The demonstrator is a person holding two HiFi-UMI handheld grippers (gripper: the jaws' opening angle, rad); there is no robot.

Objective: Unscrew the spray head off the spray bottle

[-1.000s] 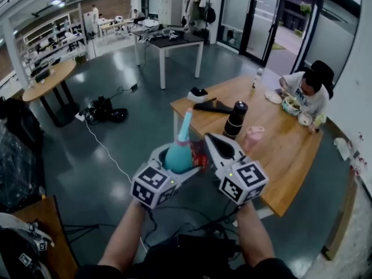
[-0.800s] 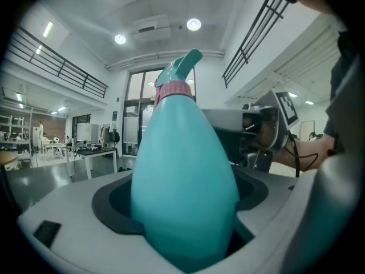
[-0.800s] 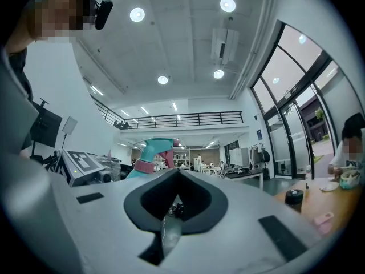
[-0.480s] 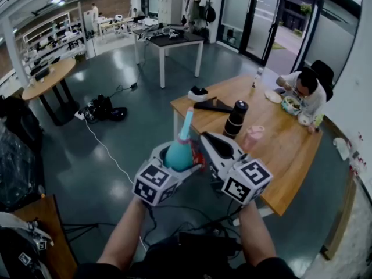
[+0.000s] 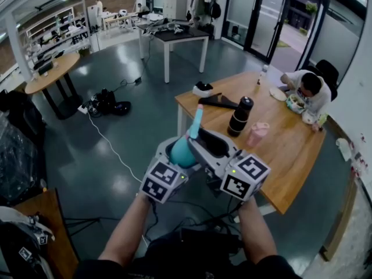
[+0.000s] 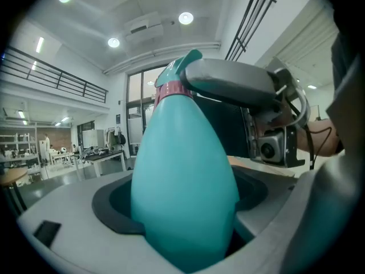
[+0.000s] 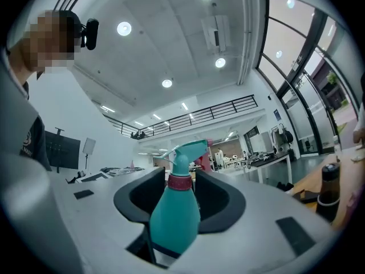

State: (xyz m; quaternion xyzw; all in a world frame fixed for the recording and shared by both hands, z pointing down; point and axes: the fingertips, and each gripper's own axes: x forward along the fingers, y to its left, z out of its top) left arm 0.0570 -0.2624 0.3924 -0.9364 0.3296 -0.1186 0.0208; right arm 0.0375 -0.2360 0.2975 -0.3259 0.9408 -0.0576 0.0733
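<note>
A: Where is the spray bottle (image 5: 181, 151) found relative to the two tongs?

B: It is held in the air in front of the body, roughly upright. Its teal belly is clamped in the left gripper (image 6: 182, 210), whose jaws are pressed against both sides of it. The right gripper (image 5: 200, 141) is set higher, at the neck.

A: Is the neck gripped?

B: No. The right jaws have just been opening and are seen wide. The red collar (image 7: 180, 181) and the spray head (image 7: 188, 151) are stood between them, with a gap left on either side.

A: What is given by one view and not by another?

B: In the head view the collar is covered by the right gripper's grey jaw, so only the tip of the spray head is shown above it. The gap is made plain in the right gripper view alone. In the left gripper view that grey jaw is seen laid across beside the spray head. Whether the head is touched there cannot be settled, since the picture is filled by the bottle's bulk. The wooden table (image 5: 290, 156) beyond, with a black tumbler (image 5: 240, 116) and a pink cup (image 5: 257, 134), is shown whole only in the head view.
</note>
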